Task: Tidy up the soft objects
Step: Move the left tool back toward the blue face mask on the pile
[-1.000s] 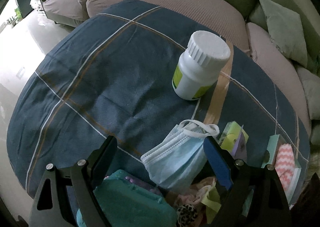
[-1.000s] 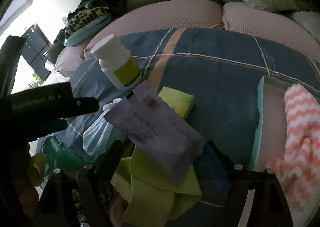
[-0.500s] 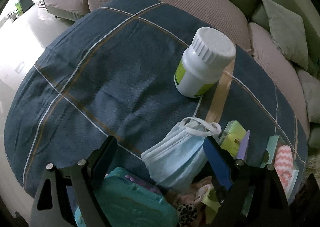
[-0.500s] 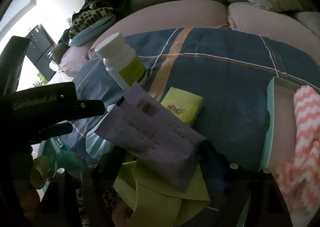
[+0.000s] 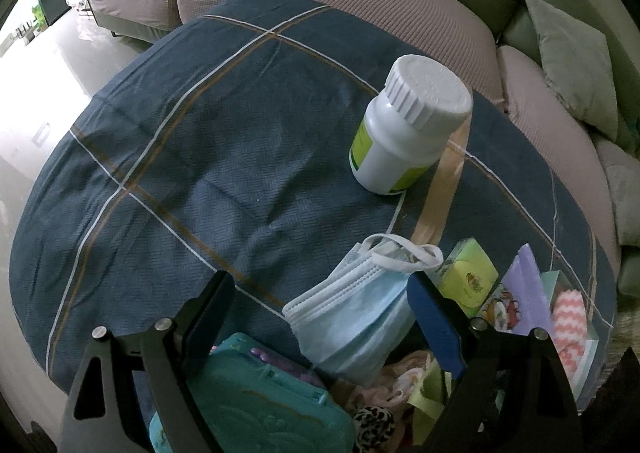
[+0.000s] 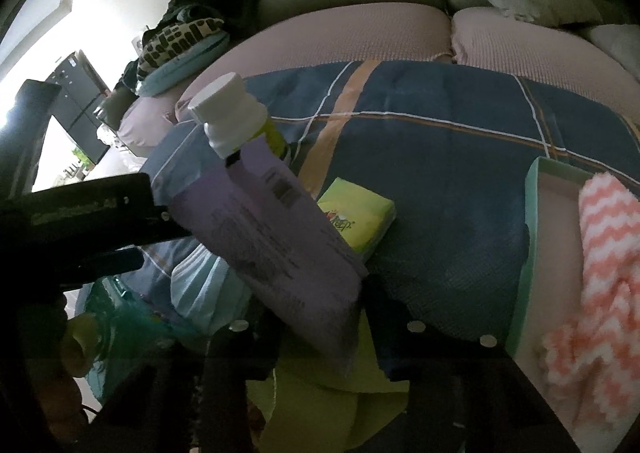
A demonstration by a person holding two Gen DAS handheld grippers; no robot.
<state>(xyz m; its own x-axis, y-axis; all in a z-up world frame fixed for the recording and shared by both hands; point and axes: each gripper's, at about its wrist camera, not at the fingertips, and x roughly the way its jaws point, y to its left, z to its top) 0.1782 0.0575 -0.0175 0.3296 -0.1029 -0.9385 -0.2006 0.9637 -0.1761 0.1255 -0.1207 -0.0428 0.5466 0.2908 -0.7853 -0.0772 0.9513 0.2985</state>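
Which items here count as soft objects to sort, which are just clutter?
Job items:
- face mask
- purple packet, right claw closing on it
- pink chevron cloth in mint tray
- green cloth

Lying about:
- pill bottle
- teal case
- green tissue pack

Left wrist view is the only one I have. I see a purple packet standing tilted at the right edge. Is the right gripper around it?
Observer: Yes. The purple packet stands between the jaws of the right gripper, and they are closing.
Operator: What lies under it?
Observer: A yellow-green cloth, under the packet's lower end.
Operator: And its hidden side?
Observer: Small print and a dark barcode.
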